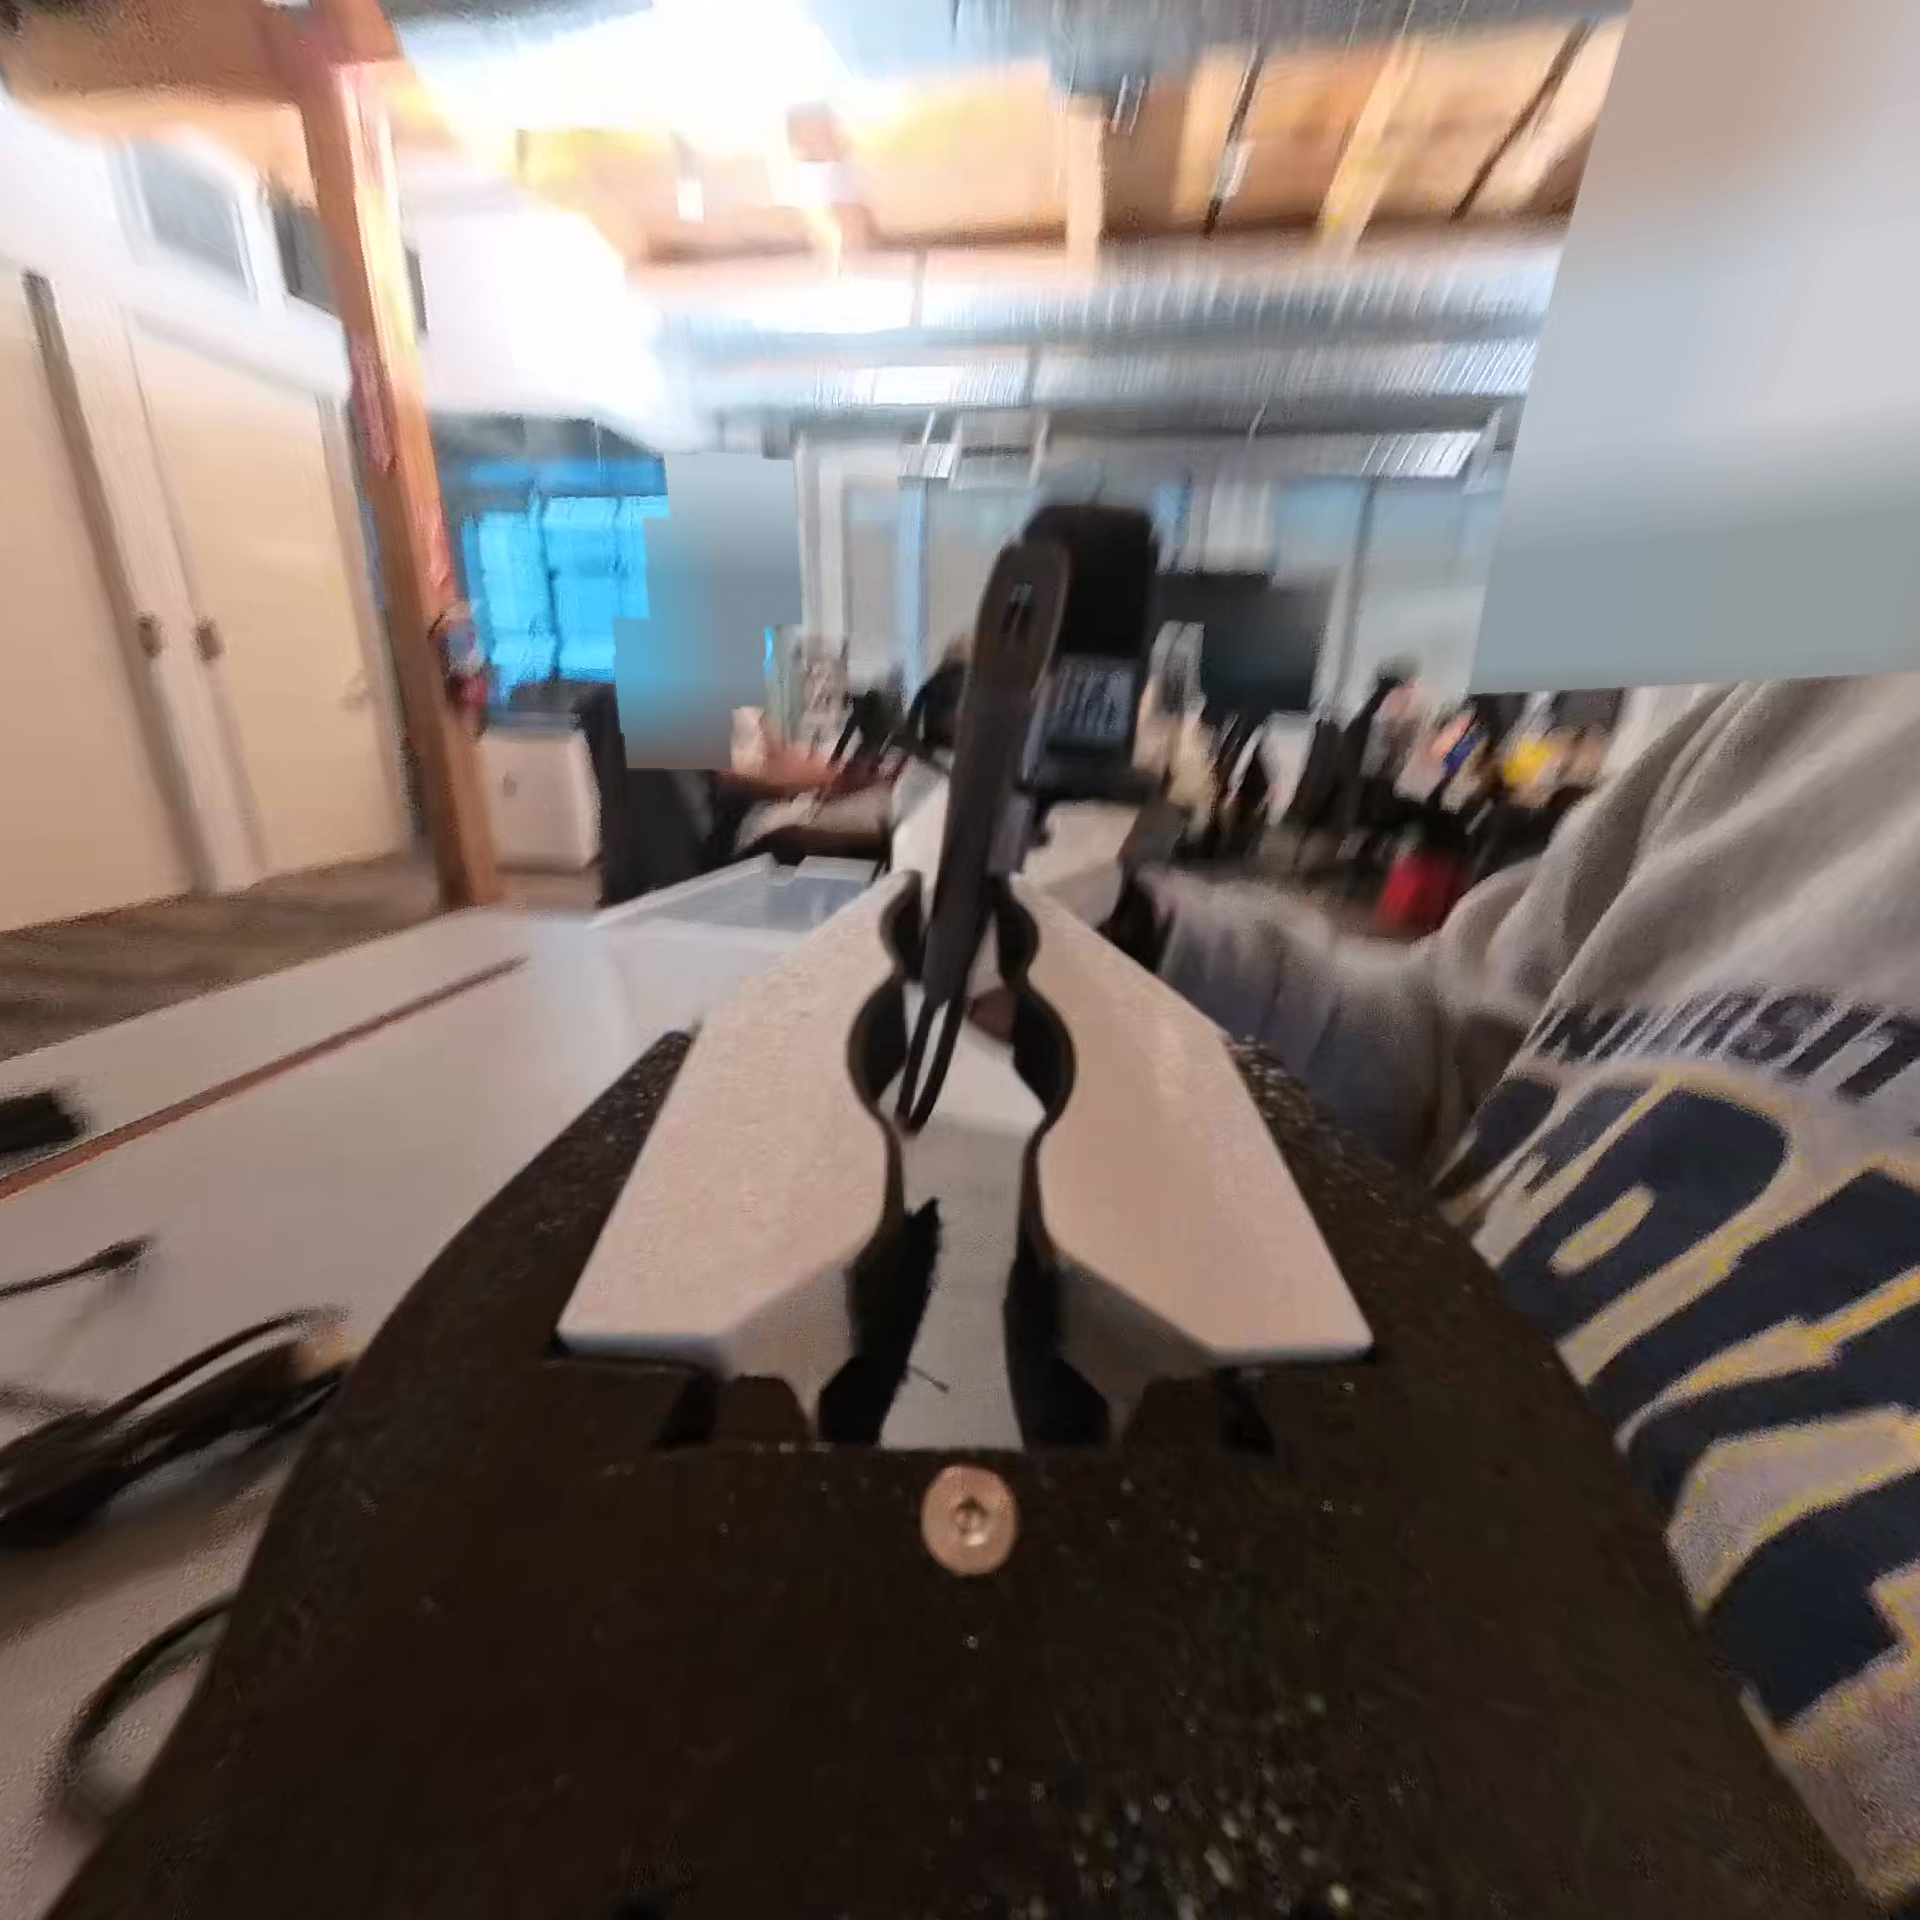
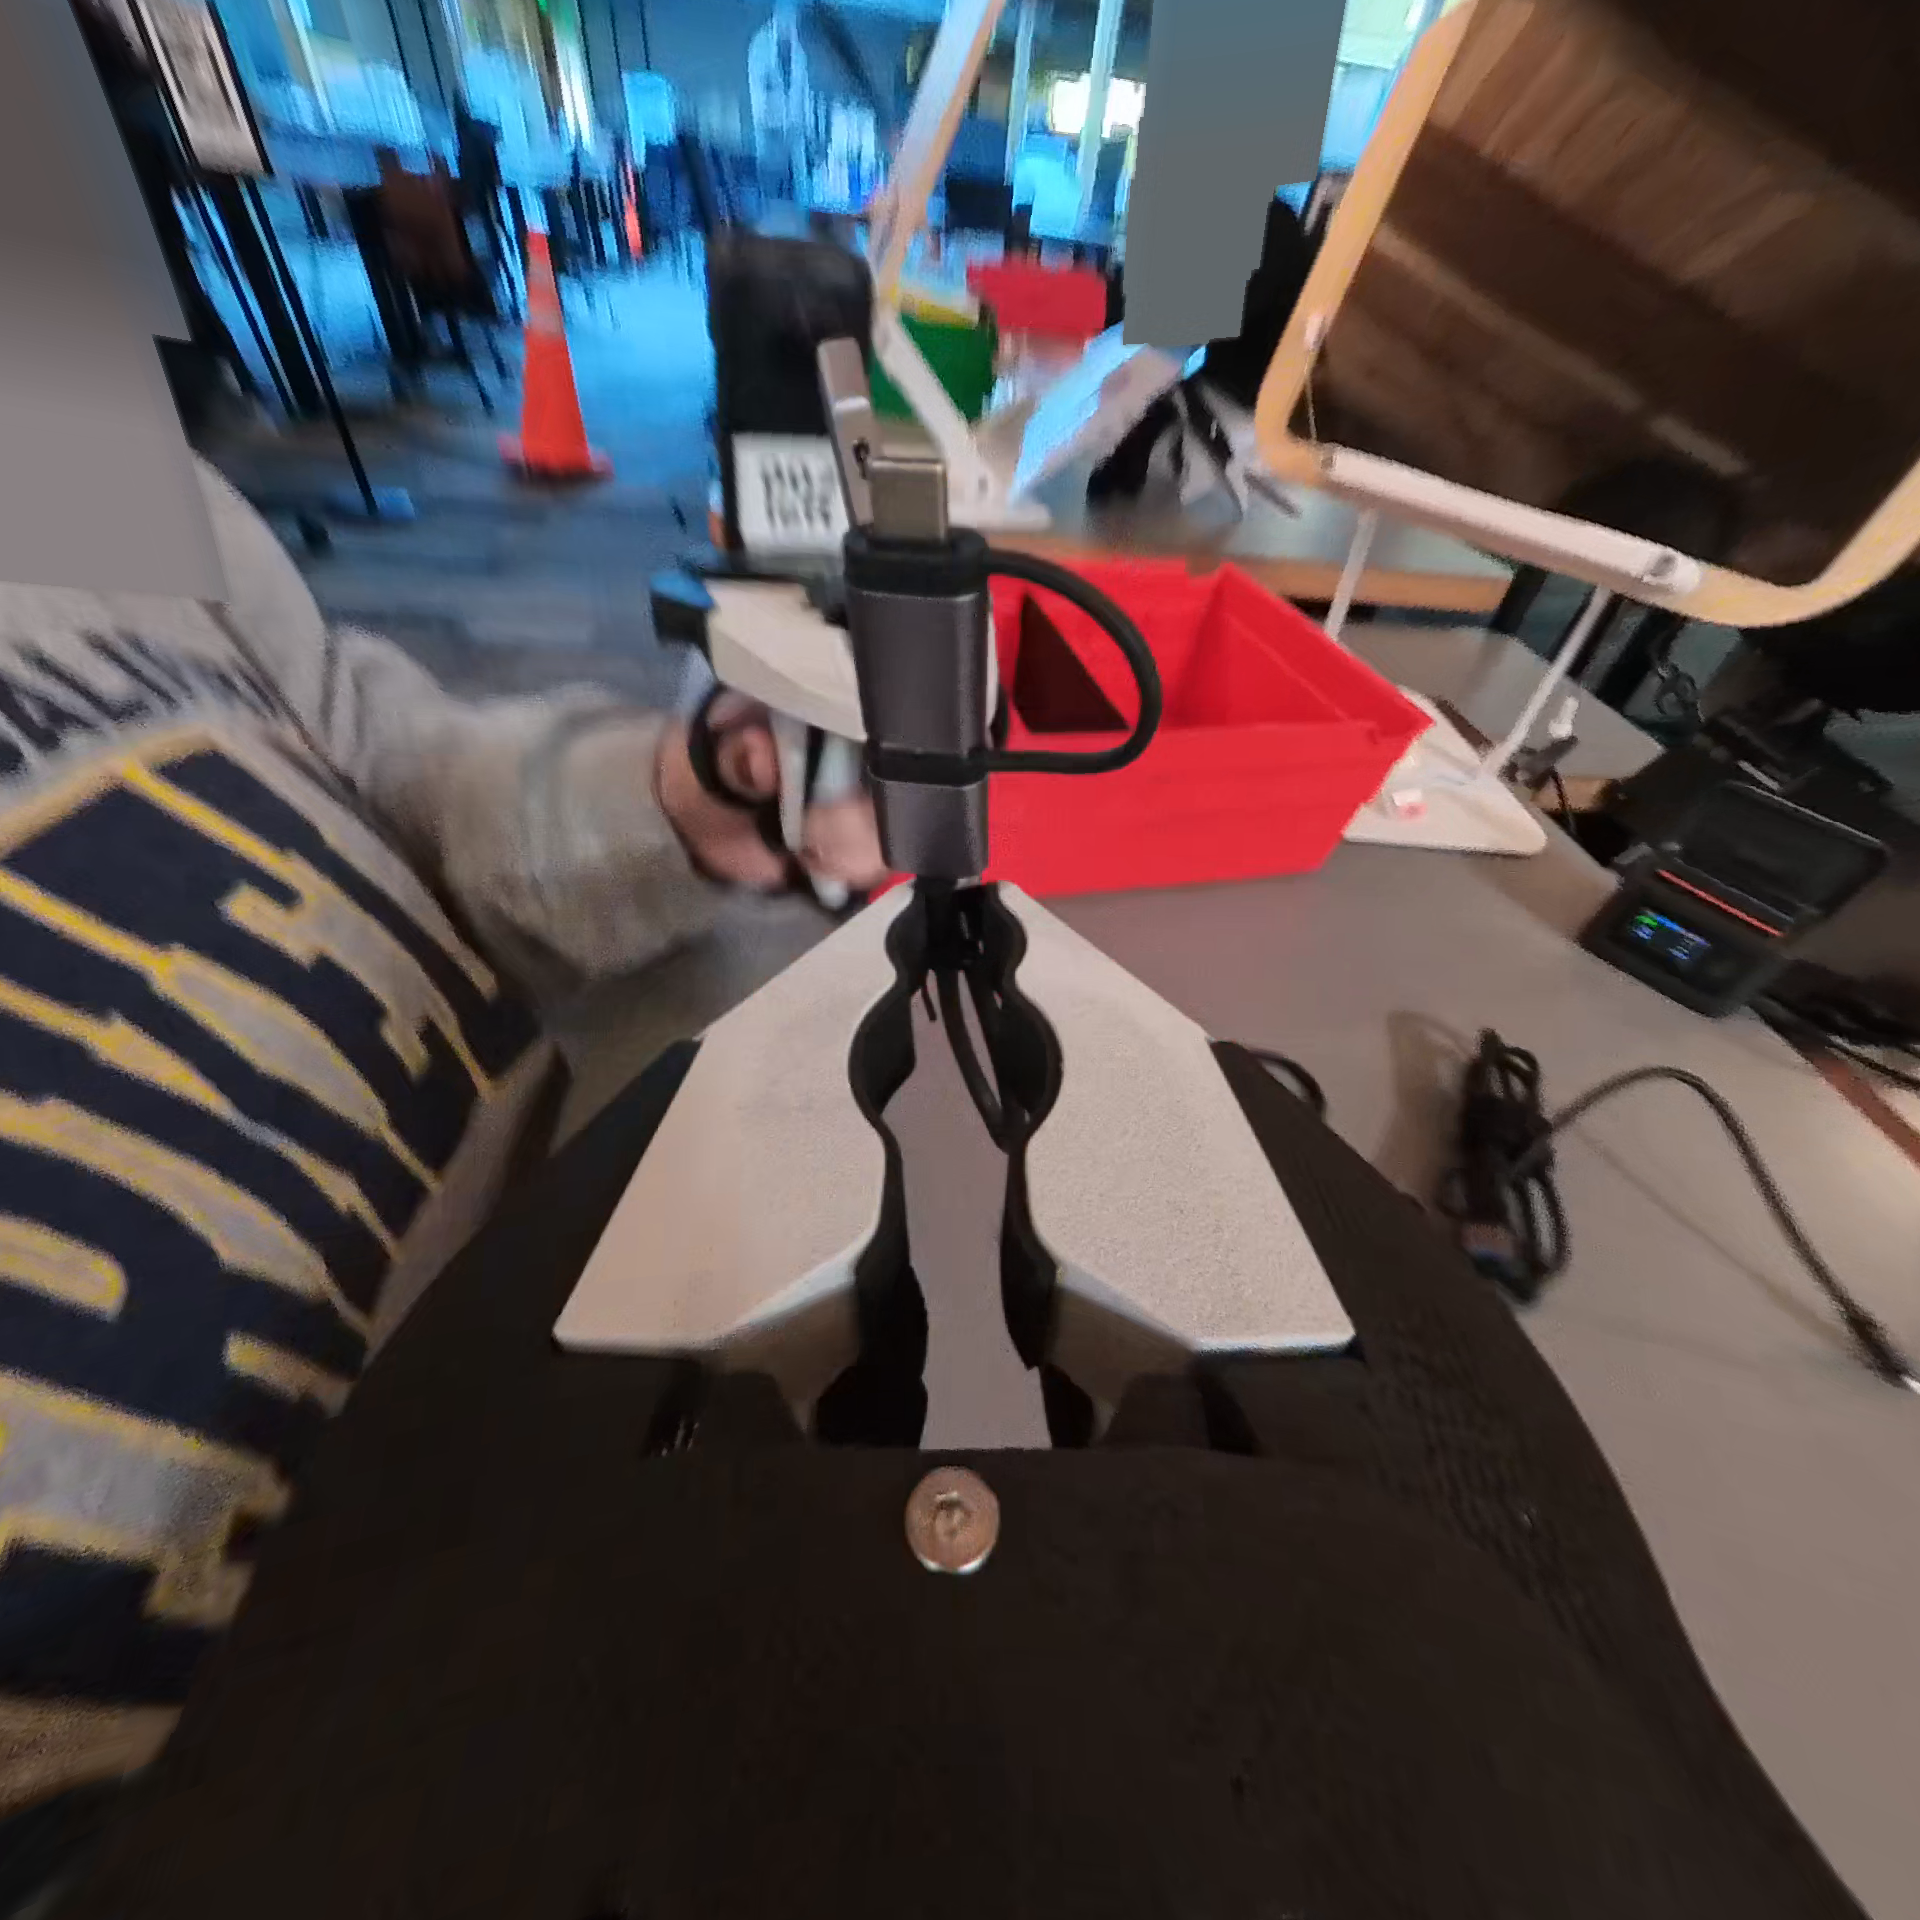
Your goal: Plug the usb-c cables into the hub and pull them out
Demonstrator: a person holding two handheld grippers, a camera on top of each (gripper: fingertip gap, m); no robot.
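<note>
Left gripper (image 1: 961,914): white fingers (image 1: 790,1091) drawn narrow, pinching a dark flat hub (image 1: 997,748) at the tips, its slim body rising upright and slightly tilted past them, a thin black cord (image 1: 925,1049) trailing down between the fingers. Raised off the white table (image 1: 312,1122). Grey sweatshirt (image 1: 1714,1091) close on the right; loose black cables (image 1: 156,1423) lying on the table, near left. Background heavily blurred.

Right gripper (image 2: 954,904): fingers (image 2: 1143,1164) closed narrow on the black cord just beneath a grey metal usb-c cable plug (image 2: 925,686), standing upright above the tips, a short black tether looping off its right side. Just beyond, left gripper (image 2: 769,644) held in a hand (image 2: 727,800). Red bin (image 2: 1195,727) farther right on the table; bundled black cable (image 2: 1507,1164) near right; small black device (image 2: 1725,904) far right.
</note>
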